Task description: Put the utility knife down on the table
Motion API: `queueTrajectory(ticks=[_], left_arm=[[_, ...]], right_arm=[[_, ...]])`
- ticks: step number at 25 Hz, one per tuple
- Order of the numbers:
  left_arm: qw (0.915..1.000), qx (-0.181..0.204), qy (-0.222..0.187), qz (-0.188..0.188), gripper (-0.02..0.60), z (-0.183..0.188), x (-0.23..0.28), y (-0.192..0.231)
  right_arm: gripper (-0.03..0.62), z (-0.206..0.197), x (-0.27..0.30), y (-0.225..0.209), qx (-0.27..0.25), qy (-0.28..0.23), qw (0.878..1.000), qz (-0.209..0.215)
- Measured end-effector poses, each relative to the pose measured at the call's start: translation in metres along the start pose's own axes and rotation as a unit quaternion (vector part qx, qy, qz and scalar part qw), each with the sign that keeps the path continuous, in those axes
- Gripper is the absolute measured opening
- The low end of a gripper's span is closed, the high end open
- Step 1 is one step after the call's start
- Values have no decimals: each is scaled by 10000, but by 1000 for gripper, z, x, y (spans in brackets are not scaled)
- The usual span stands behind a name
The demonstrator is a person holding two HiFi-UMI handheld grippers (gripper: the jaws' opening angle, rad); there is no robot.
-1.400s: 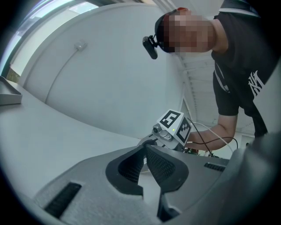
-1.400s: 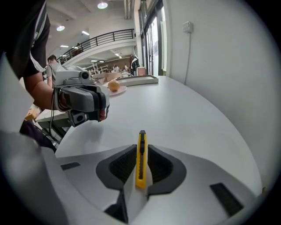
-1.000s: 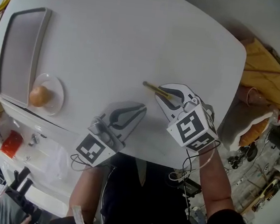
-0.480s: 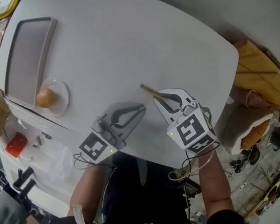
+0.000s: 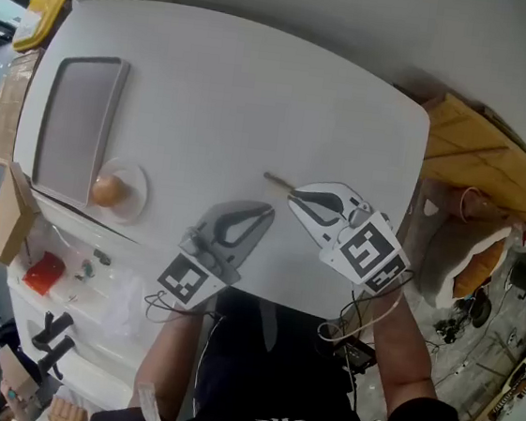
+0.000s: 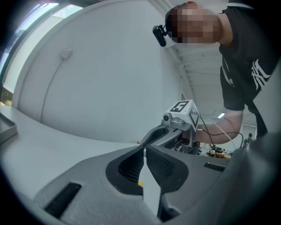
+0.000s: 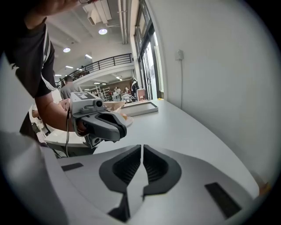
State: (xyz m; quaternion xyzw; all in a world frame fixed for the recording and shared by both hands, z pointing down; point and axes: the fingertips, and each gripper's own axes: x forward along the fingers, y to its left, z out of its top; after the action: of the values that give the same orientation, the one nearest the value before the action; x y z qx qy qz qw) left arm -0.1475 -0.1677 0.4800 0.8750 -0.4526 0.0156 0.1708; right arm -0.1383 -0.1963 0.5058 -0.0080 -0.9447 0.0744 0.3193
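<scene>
Leftward, a dish holds a round brown item; left gripper and right gripper sit closed.

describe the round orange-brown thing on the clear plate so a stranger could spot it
Start at the white oval table, then find the long grey rectangular tray at its left end in the head view. By the tray's near corner sits a clear round plate, and on it the round orange-brown thing, the table's only ball-shaped item.
</scene>
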Motion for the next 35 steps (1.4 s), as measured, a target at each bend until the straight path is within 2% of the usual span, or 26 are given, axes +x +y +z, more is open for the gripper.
queueTrajectory(ticks=[8,15,19,28,35], left_arm=[[9999,112,-67,-36,18,42,-11,-28],[9996,229,-74,-113,14,84,-23,-66],[9995,310,-4,-111,12,104,-23,-90],[9980,469,-392,-175,12,146,-39,-138],[9970,698,-289,-159,12,164,-46,-166]], right_arm=[[11,36,-45,21,341,-613,9973,232],[9,68,-99,49,734,-1302,9870,587],[8,84,-133,61,651,-1668,9819,622],[5,106,-177,94,576,-2495,9642,687],[3,115,-210,106,473,-2771,9579,575]])
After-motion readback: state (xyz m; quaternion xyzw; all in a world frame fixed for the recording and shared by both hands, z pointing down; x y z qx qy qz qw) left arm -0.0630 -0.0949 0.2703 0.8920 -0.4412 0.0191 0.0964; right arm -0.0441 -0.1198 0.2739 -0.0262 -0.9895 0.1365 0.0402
